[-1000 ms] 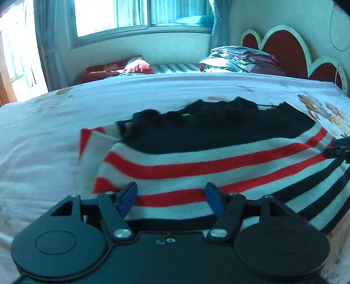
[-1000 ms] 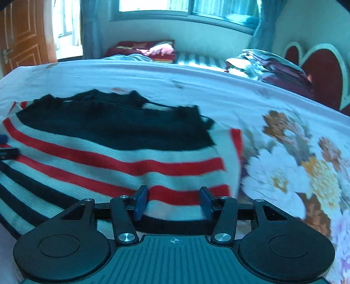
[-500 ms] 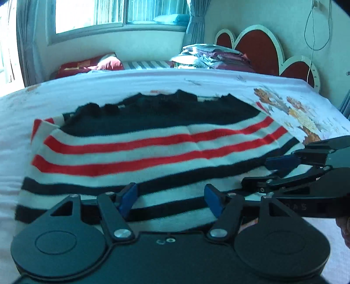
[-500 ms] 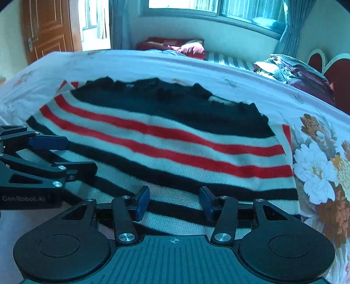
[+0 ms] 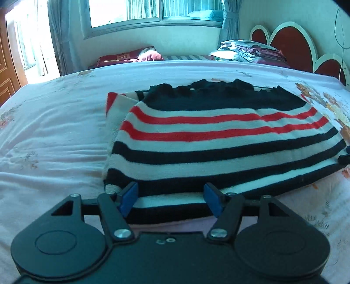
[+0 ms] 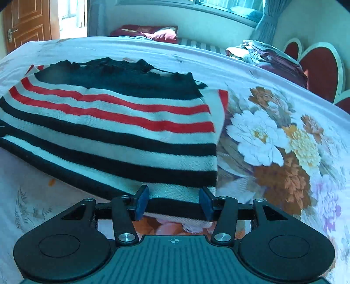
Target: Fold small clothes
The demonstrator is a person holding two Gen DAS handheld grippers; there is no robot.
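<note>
Because each claw, left claw (image 5: 169, 200) and right claw (image 6: 174, 204), stands released over the striped sweater (image 5: 218, 139) hem, you can pinch both near corners.

A home bedroom: a bed (image 5: 54, 135) with a floral sheet, a scalloped red headboard (image 5: 293, 45), pillows (image 6: 153, 32), curtained window (image 5: 153, 11), wooden door (image 6: 28, 21).

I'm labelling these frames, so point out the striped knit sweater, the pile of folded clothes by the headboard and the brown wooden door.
Striped knit sweater (image 5: 218, 133): left wrist view, red stripe.
Pile of folded clothes (image 5: 251, 51): left wrist view, top of stack.
Brown wooden door (image 6: 28, 24): right wrist view, door panel.
</note>
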